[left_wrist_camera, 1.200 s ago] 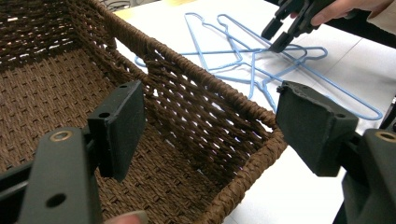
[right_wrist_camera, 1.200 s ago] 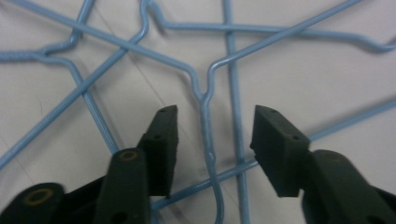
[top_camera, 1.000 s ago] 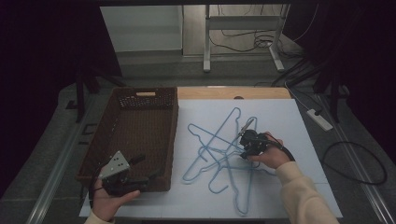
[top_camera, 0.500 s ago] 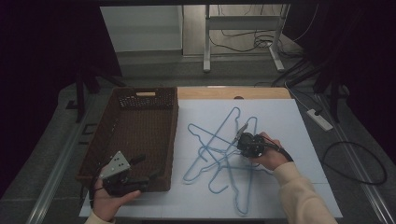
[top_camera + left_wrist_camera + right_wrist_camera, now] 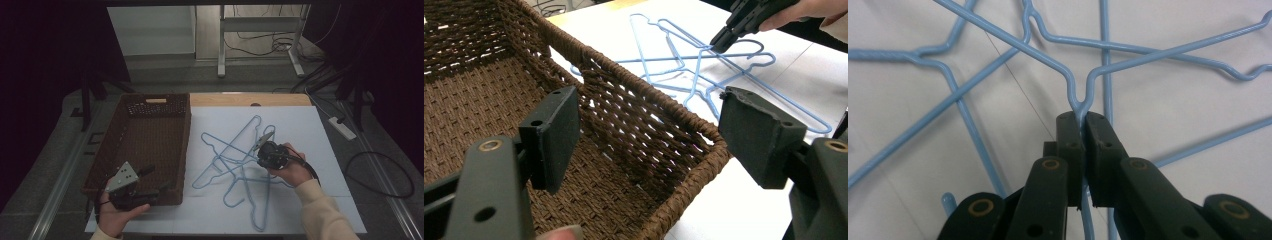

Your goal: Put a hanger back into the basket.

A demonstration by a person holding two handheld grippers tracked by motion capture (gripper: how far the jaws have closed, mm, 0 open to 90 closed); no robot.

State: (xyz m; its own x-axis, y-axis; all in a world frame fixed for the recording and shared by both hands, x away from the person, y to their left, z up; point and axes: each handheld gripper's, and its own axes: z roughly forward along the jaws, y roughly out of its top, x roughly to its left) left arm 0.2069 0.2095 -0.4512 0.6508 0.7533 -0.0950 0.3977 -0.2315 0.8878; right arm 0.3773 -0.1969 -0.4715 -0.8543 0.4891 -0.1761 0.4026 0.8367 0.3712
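Note:
Several blue wire hangers (image 5: pixel 235 161) lie tangled on the white board, right of a brown wicker basket (image 5: pixel 186 145). My right gripper (image 5: pixel 262 158) sits over the tangle. Its jaws have just been closing, and in the right gripper view the right gripper (image 5: pixel 1081 120) is shut on the twisted neck of one blue hanger (image 5: pixel 1079 97). The left gripper (image 5: pixel 156 181) rests at the basket's near right corner. In its own view the left gripper (image 5: pixel 649 115) stands open astride the basket rim (image 5: pixel 624 85), nothing pressed between the pads, with the right gripper (image 5: pixel 719 44) farther off on the hangers (image 5: pixel 704 75).
The white board (image 5: pixel 320 130) covers the table right of the basket, with a wooden strip (image 5: pixel 250 99) at its far edge. A power strip (image 5: pixel 342 127) and cables lie on the floor at right. Table legs stand behind.
The right gripper's jaws have closed on the hanger neck and the hand has shifted slightly. The left hand and its gripper have kept still.

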